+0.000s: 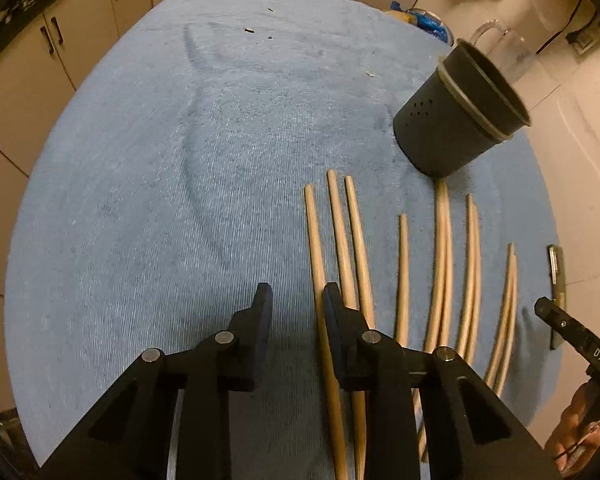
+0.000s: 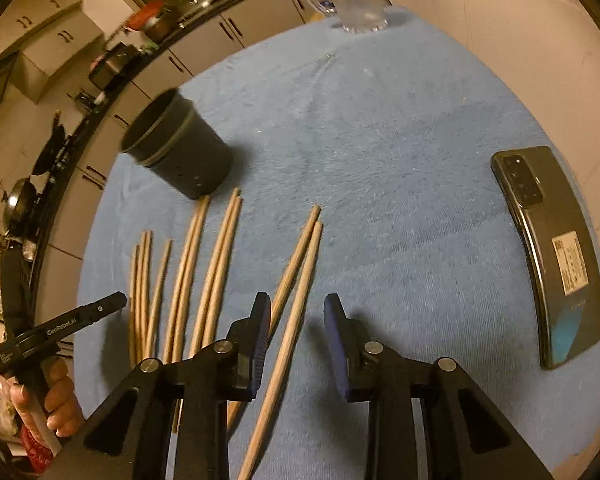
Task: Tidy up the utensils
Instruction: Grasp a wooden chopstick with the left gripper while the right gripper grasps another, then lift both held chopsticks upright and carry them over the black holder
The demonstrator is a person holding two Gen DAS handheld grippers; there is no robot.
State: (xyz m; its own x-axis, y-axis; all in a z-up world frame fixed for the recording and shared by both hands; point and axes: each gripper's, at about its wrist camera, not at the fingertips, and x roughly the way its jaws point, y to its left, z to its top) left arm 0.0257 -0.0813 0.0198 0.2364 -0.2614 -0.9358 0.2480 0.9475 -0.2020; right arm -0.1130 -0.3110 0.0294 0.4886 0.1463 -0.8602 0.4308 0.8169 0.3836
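- Ten or so wooden chopsticks (image 2: 215, 264) lie side by side on the blue cloth (image 1: 159, 200) that covers the desk, their narrow tips toward a dark cylindrical utensil holder (image 1: 456, 116) standing just beyond them; the tips of one pair reach almost to its base.
- Left gripper (image 1: 297, 300): its jaws stand partly apart with nothing clamped. They hang over the leftmost sticks of the row, one finger over bare cloth and the other crossing the outer chopsticks; whether that finger touches wood I cannot tell.
- Right gripper (image 2: 297, 308): its jaws are also partly apart and hold nothing. The rightmost pair of chopsticks (image 2: 300, 264) runs slantwise below; one stick passes through the gap, the other under the left finger.
- Handling, as I judge it: the sticks look light, stiff and smooth, so they should roll or slip sideways on the nap if nudged, and a pinch near one end would let the long free end swing.
- Best hold is probably across the thicker half, close to the middle, squeezing a pair together so the two stay parallel.
- Holder's mouth is narrow, and it looks light enough to tip if a stick knocks its rim.
- Off to the right, a dark smartphone (image 2: 556, 256) lies face down, well apart from the sticks, and a clear glass pitcher (image 2: 360, 4) stands at the far edge.
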